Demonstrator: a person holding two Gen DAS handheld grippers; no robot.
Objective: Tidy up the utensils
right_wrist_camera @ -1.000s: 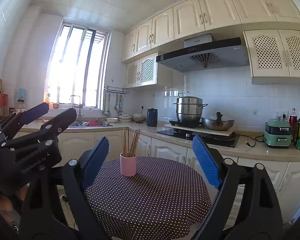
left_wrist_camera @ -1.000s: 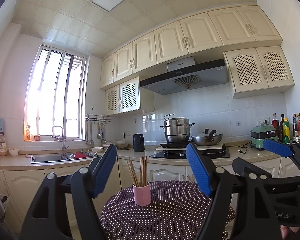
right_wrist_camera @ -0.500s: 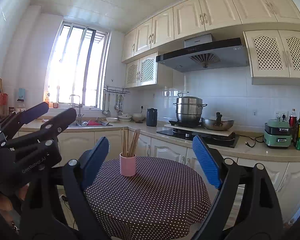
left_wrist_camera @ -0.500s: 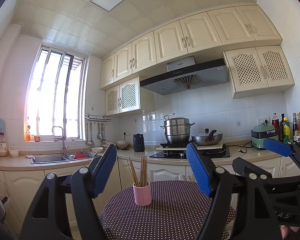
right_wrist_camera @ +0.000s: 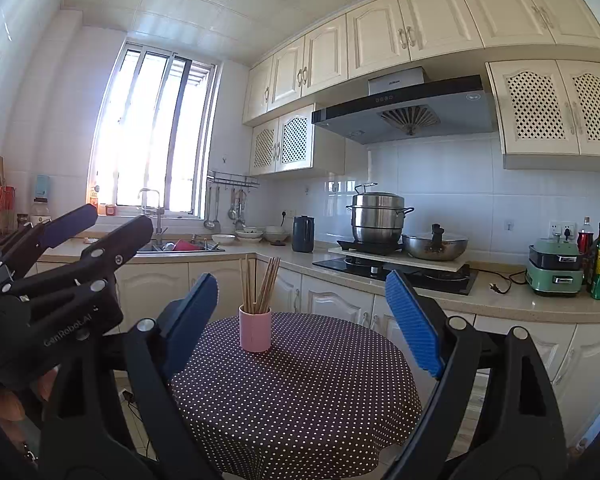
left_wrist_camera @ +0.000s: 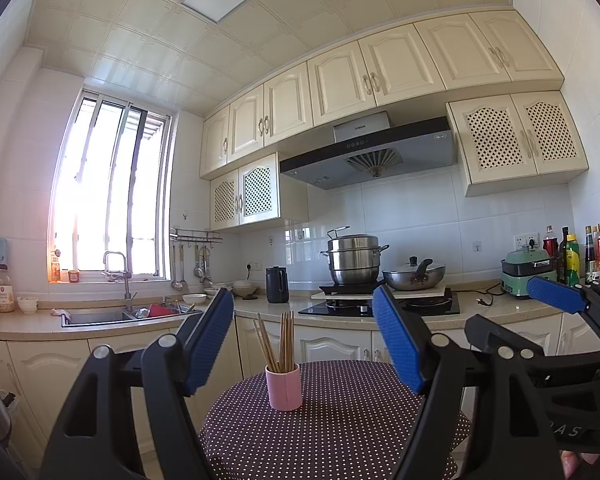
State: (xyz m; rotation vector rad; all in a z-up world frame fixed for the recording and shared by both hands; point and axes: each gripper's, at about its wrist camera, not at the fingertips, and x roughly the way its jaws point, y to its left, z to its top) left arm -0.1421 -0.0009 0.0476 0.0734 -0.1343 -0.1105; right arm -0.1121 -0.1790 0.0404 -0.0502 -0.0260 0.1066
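Both your grippers are up in the air short of the table, nothing in either one

Left gripper [left_wrist_camera: 303, 340]: jaws spread wide, blue pads [left_wrist_camera: 208, 344] apart with clear air between them. It points roughly level at the kitchen counter [left_wrist_camera: 496, 312]. In its own view the pink cup [left_wrist_camera: 284, 386] sits low between the two pads, well beyond the tips

Right gripper [right_wrist_camera: 302, 320]: jaws spread wide too, nothing pinched. In its view the cup [right_wrist_camera: 255, 329] sits left of centre, nearer the left pad but well past it. The left gripper [right_wrist_camera: 92, 228] shows at the left edge of this view, so you're holding the two side by side; part of your hand shows under it

Task items: the pink cup stands upright on the round table [right_wrist_camera: 300, 392], which has a dark cloth with white dots. Cup is on the far part of the table, towards the counter. A bundle of wooden chopsticks [right_wrist_camera: 258, 286] stands in the cup, tops fanned out a bit [left_wrist_camera: 280, 340]. Can't tell the exact count. I see no other utensil on the cloth

Behind: sink [left_wrist_camera: 96, 316] under the window, steel steamer pot [right_wrist_camera: 378, 216] and a lidded wok [right_wrist_camera: 436, 246] on the hob, black kettle [right_wrist_camera: 302, 234], green appliance [right_wrist_camera: 556, 268] and bottles at the right end
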